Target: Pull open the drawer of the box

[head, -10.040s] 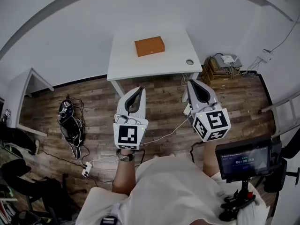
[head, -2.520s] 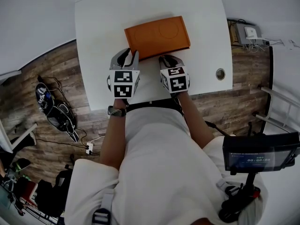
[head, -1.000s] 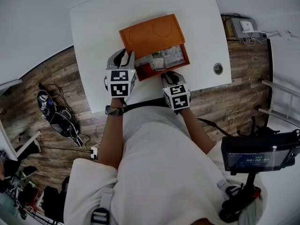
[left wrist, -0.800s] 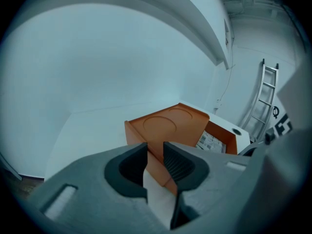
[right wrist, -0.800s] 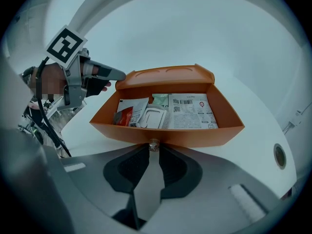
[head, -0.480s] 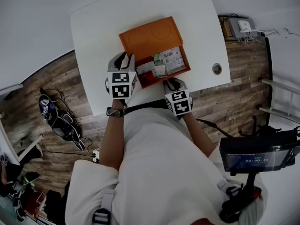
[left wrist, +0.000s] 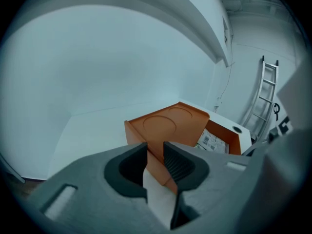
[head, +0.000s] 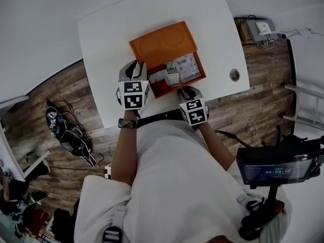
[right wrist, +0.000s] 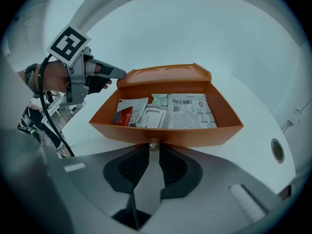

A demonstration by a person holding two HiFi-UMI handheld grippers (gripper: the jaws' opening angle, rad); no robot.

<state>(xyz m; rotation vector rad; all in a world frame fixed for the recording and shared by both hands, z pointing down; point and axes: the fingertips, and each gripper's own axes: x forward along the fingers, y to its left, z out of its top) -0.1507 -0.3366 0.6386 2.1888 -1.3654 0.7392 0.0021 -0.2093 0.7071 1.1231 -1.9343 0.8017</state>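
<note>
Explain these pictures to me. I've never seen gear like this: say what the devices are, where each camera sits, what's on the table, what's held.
A person holds a two-jaw gripper in each hand. One picture comes from a camera on the head, looking down; the other two come from cameras riding on the grippers. On the white table lies an orange box with its drawer pulled out, packets inside. The right gripper is shut on the drawer's small knob. The left gripper, jaws slightly apart, sits at the box's corner, holding nothing.

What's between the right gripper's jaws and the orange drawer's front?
The small metal knob on the orange drawer, pinched at the jaw tips; right gripper view shows it.
</note>
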